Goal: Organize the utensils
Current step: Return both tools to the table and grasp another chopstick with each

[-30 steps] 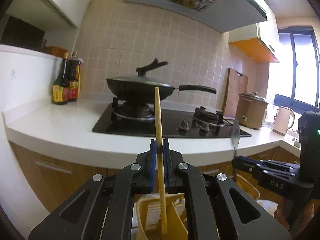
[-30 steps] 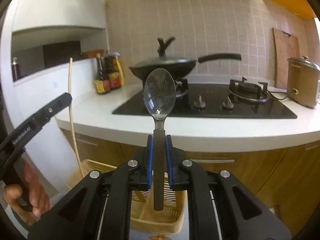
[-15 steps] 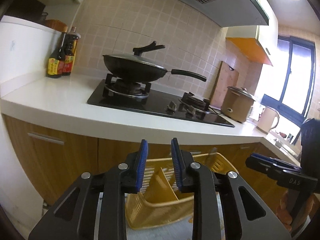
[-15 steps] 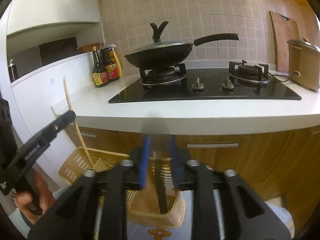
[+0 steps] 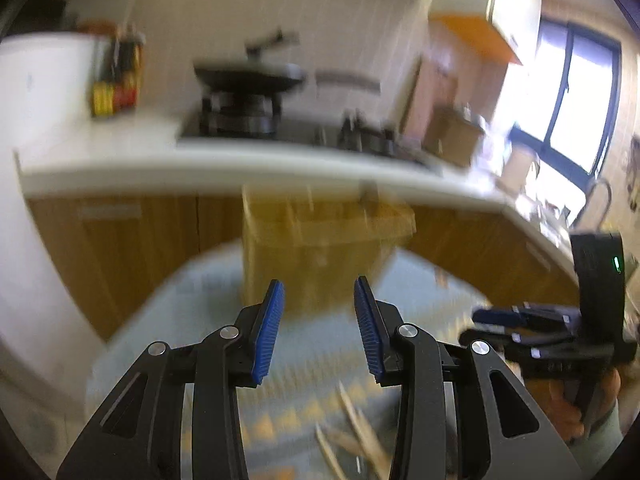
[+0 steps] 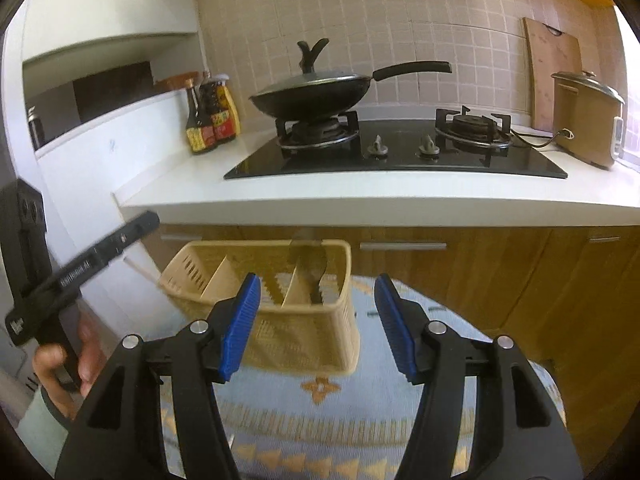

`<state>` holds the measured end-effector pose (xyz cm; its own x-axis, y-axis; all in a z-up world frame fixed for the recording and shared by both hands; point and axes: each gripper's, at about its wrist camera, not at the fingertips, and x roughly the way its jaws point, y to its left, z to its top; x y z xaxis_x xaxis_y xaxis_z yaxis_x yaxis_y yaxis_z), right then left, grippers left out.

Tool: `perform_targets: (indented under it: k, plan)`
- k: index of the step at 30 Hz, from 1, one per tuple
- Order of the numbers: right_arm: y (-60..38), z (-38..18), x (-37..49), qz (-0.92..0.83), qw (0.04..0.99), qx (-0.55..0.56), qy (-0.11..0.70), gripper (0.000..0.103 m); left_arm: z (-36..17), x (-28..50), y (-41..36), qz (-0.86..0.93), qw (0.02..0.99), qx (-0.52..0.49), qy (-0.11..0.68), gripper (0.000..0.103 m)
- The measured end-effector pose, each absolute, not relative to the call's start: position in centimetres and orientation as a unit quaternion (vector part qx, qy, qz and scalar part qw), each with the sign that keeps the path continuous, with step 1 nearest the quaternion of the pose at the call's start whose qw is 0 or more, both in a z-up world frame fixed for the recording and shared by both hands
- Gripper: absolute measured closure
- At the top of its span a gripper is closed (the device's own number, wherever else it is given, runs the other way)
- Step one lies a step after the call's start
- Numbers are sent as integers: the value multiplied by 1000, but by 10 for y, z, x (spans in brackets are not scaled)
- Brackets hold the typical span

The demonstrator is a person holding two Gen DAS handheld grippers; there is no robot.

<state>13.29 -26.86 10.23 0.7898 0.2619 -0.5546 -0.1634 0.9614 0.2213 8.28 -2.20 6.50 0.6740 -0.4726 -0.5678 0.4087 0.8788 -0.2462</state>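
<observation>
A yellow slotted utensil basket (image 6: 296, 336) with dividers stands on a patterned mat. A dark-handled spoon (image 6: 314, 268) leans inside its right compartment, and a pale chopstick (image 6: 140, 270) sticks out at its left end. My right gripper (image 6: 317, 280) is drawn back from the basket, its jaws opening with nothing between the blue pads. The left wrist view is blurred by motion. My left gripper (image 5: 318, 284) faces the basket (image 5: 320, 248), its jaws also opening and empty. Several loose chopsticks (image 5: 352, 436) lie on the mat below it.
The blue patterned mat (image 6: 340, 412) covers the surface under the basket. Behind it run wooden cabinet doors (image 6: 480, 276) and a white counter (image 6: 360, 200) with a hob, a lidded wok (image 6: 316, 92), sauce bottles (image 6: 210, 120) and a rice cooker (image 6: 584, 120).
Both grippers opened and let go: the chopstick and the spoon now rest in the basket. Both have pulled back from it, and the left view has swung downward.
</observation>
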Motion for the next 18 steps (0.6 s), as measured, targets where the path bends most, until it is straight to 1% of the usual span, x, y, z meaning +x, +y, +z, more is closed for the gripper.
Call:
perform_targets:
  k: [1,3,7,9,10,12,15,18]
  plan:
    - [-267,103,125,114,940,80,312,47,49,76,-23,-241,902,-44,355,68]
    - [-263,102,113,120,933,80,330,47,28,67,-23,-238,888,-40,392,68]
    - [-256,83,84,140,911,91,378,47,-18,59,-17,-229,850,-43,473,70]
    - [-255,69,74,143,897,102,407,47,-37,55,-14,-228,834,-51,500,70]
    - [-254,58,67,146,886,111,427,47,-42,53,-15,-228,831,-54,505,73]
    - [-254,51,63,150,878,117,439,48,-52,48,-14,-238,823,-64,512,75]
    - [-247,28,45,169,856,125,473,54,-60,43,-18,-251,813,-68,522,75]
    - [-229,14,32,197,835,116,500,65,-64,38,-26,-250,806,-52,534,75]
